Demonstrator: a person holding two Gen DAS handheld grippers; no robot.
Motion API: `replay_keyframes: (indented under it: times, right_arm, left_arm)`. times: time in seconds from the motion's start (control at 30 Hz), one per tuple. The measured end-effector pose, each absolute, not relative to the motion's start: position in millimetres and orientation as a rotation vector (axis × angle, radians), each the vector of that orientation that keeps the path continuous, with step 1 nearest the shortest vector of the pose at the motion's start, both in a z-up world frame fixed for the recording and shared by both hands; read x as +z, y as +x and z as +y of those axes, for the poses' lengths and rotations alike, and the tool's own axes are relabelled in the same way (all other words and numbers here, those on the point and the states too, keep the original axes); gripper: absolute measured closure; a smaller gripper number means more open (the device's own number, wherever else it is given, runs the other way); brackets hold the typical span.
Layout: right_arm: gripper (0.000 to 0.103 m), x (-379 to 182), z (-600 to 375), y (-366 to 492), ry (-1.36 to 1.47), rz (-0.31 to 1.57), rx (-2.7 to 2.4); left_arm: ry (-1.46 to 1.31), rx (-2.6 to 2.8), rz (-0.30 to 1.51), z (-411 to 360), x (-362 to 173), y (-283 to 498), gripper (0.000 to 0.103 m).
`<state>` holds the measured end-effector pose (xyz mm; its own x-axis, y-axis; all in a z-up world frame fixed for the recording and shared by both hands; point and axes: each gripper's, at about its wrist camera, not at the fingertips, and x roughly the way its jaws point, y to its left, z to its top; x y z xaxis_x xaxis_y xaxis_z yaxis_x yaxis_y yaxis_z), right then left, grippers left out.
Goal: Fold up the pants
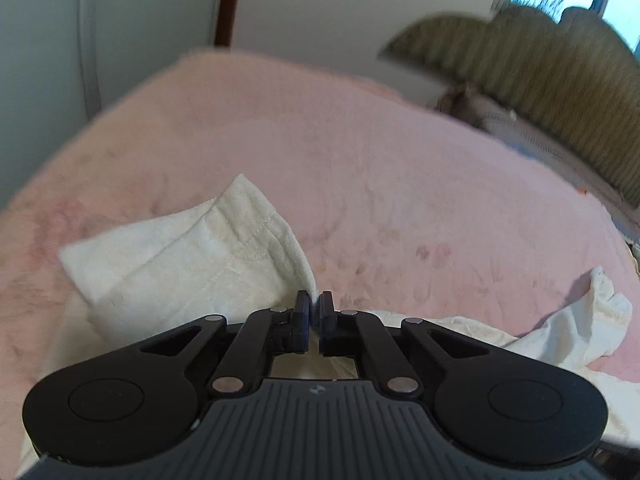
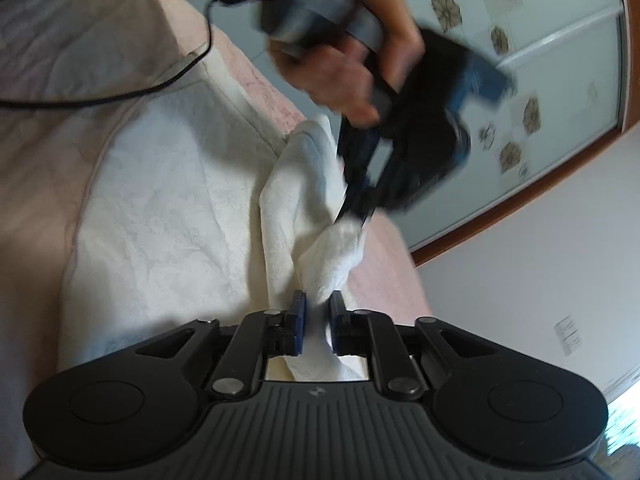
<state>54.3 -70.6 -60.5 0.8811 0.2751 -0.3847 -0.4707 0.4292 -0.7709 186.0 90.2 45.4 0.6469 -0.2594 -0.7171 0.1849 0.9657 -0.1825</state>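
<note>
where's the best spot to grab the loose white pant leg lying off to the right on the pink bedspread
Judging by its pose, take the white fabric pant leg at its raised free end, coming from above on the open side over the pink plush bedspread. That tip stands up off the cover, so the pads could close around its edge without scooping bedding.

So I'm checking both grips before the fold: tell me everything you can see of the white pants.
The white pants are soft, faintly patterned fabric with a stitched hem, rumpled on the pink blanket. The left gripper pinches a thin edge. The right gripper clamps a bunched fold.
</note>
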Motion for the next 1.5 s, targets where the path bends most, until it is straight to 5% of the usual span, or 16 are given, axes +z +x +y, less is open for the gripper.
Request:
replay_keyframes:
  times: [0.07,0.13,0.2,0.47,0.57,0.6,0.63,0.73,1.3,1.37,1.43,1.47,1.5]
  right_arm:
    - [0.075,-49,-85,52,-1.001,0.232,0.483]
    - [0.051,-38,-102,52,-0.969,0.280,0.478]
    - [0.037,-27,-121,50,-0.956,0.307,0.439]
    - [0.037,-21,-170,75,-1.000,0.483,0.408]
    - [0.043,-30,-174,94,-1.021,0.544,0.423]
    - [0.067,-33,-173,99,-1.014,0.580,0.437]
    - [0.079,-36,-172,100,-1.013,0.605,0.441]
    - [0.092,-50,-167,79,-1.053,0.620,0.413]
    - [0.097,-46,-133,-43,-0.838,0.558,0.401]
    - [0.093,-44,-139,-33,-0.887,0.527,0.347]
    - [0.071,-44,-140,-24,-0.985,0.462,0.304]
    - [0.034,-43,-141,-17,-1.022,0.448,0.308]
    - [0.019,-44,-143,-10,-1.038,0.446,0.319]
  left_arm:
    - [-0.071,-0.233,0.729,98,52,159,0.098]
    - [-0.068,-0.218,0.666,108,53,134,0.098]
    - [-0.092,-0.210,0.656,119,49,119,0.098]
    - [-0.100,-0.224,0.620,126,36,76,0.098]
    - [-0.101,-0.220,0.627,130,31,66,0.098]
    - [-0.109,-0.216,0.634,133,29,63,0.098]
    - [-0.122,-0.215,0.642,136,28,61,0.098]
    - [-0.166,-0.220,0.669,147,21,55,0.098]
    - [-0.231,-0.150,0.696,184,5,23,0.097]
    - [-0.208,-0.150,0.685,181,6,23,0.098]
    - [-0.180,-0.151,0.685,178,6,22,0.097]
    - [-0.180,-0.151,0.692,179,5,22,0.097]
    - [-0.183,-0.151,0.703,179,5,23,0.096]
